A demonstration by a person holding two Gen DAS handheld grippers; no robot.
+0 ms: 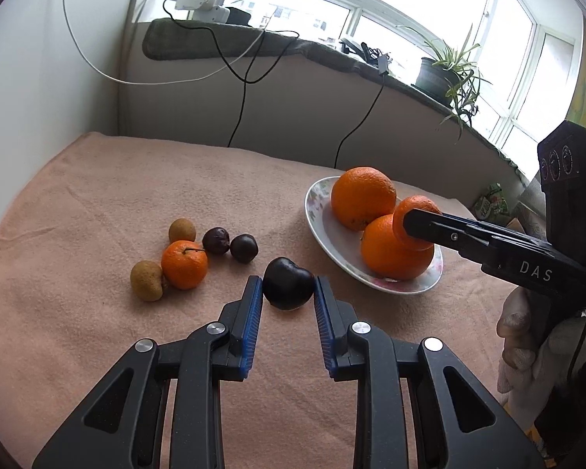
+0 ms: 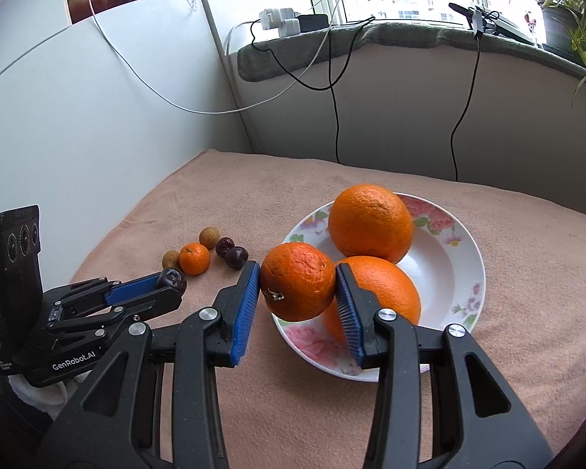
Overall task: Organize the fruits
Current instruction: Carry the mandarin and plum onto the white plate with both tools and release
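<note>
My left gripper (image 1: 288, 287) is shut on a dark plum (image 1: 288, 282) low over the pink towel; it also shows in the right wrist view (image 2: 172, 279). My right gripper (image 2: 297, 281) is shut on a small orange (image 2: 297, 281) and holds it over the near rim of the floral plate (image 2: 465, 273). Two big oranges (image 2: 371, 222) (image 2: 386, 293) lie in the plate (image 1: 316, 215). On the towel to the left lie a mandarin (image 1: 184, 264), two brown longans (image 1: 182, 230) (image 1: 147, 280) and two dark cherries (image 1: 216, 240) (image 1: 244, 248).
The pink towel (image 1: 97, 195) covers the table. A white wall stands at the left and a low wall with hanging cables (image 1: 238, 109) at the back. A windowsill holds chargers (image 1: 201, 0) and a potted plant (image 1: 445, 70).
</note>
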